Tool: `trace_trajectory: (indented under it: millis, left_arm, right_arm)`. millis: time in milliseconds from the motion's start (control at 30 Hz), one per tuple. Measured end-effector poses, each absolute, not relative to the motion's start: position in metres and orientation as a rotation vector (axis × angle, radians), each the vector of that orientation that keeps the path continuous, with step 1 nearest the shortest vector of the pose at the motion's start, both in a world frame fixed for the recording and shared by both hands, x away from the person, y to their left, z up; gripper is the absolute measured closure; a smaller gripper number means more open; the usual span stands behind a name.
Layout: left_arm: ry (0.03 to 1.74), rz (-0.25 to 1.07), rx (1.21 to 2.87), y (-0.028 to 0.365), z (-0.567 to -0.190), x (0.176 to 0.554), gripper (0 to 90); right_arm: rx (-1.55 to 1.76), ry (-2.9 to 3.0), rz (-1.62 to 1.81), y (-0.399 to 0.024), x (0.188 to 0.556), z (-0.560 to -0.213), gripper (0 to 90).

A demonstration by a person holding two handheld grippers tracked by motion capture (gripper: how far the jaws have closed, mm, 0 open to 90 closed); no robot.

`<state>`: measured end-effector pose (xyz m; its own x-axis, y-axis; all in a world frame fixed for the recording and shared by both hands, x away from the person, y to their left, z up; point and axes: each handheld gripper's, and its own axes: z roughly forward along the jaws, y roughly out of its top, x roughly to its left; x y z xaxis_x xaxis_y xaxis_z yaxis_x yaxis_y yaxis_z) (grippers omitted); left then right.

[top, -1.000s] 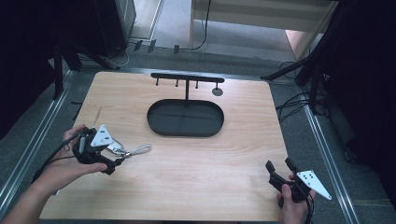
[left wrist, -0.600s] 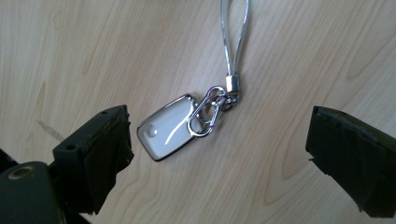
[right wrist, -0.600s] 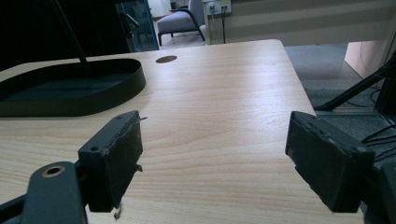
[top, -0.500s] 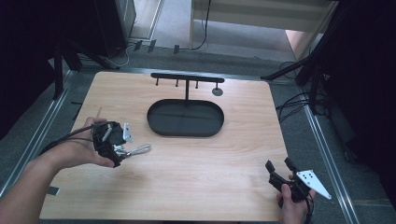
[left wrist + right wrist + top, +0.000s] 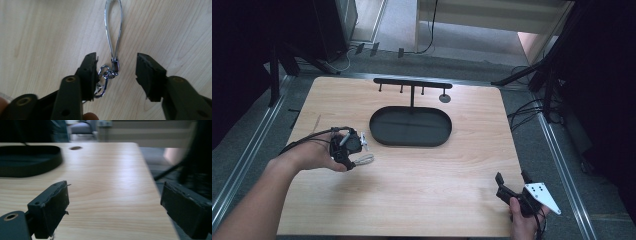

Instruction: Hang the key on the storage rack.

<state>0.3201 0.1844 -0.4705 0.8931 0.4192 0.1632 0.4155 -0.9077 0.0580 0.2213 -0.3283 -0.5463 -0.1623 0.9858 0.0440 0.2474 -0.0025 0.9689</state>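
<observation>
Down over the wooden table (image 5: 412,175), left claw (image 5: 116,72) spread wide, pinching nothing. Between its jaws, a small metal keyring (image 5: 110,62) flat on the wood: silver clasp (image 5: 102,82) touching the inner face of the jaw at the left of the left gripper view, swivel link just beyond it, long thin loop (image 5: 113,27) stretching straight away past the jaw tips. Well apart from the other jaw (plain bare wood in that gap). Seen from the high view, same claw (image 5: 346,146) gripped in the left hand (image 5: 314,155), keyring (image 5: 363,160) poking out beside it, black oval tray (image 5: 410,126) just beyond, black hook rack (image 5: 412,85) behind the tray.

Right claw (image 5: 113,202) also spread wide, empty, low over the table's near right corner; tray (image 5: 30,160) far off ahead toward its left jaw. From above, right claw (image 5: 514,181) in the right hand (image 5: 524,222), well apart from the keyring.
</observation>
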Motion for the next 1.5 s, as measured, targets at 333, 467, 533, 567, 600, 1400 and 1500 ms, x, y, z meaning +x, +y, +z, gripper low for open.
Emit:
trace_trajectory:
  millis: [333, 467, 533, 567, 600, 1400, 1500]
  left_arm:
    - [0.689, 0.244, 3.103, 0.175, -0.488, 0.328, 63.5]
    - [0.686, 0.245, 3.119, 0.173, -0.495, 0.328, 70.5]
    - [0.688, 0.25, 3.12, 0.172, -0.498, 0.329, 74.5]
    - [0.701, 0.252, 3.121, 0.171, -0.499, 0.329, 77.3]
    - [0.703, 0.258, 3.13, 0.171, -0.501, 0.33, 77.3]
    - [0.748, 0.279, 2.862, 0.178, -0.465, 0.336, 83.6]
    - [0.722, 0.287, 2.777, 0.179, -0.456, 0.335, 83.6]
  right_arm:
    - [1.345, 1.447, 1.152, -0.321, 0.217, -0.547, 12.8]
    - [1.35, 1.451, 1.154, -0.321, 0.217, -0.547, 12.6]
    - [1.359, 1.45, 1.159, -0.321, 0.217, -0.546, 12.5]
    - [1.361, 1.445, 1.16, -0.322, 0.217, -0.546, 12.5]
    - [1.361, 1.445, 1.16, -0.322, 0.217, -0.546, 12.5]
    - [1.386, 1.443, 1.177, -0.324, 0.218, -0.546, 13.0]
    - [1.388, 1.443, 1.178, -0.324, 0.218, -0.546, 13.1]
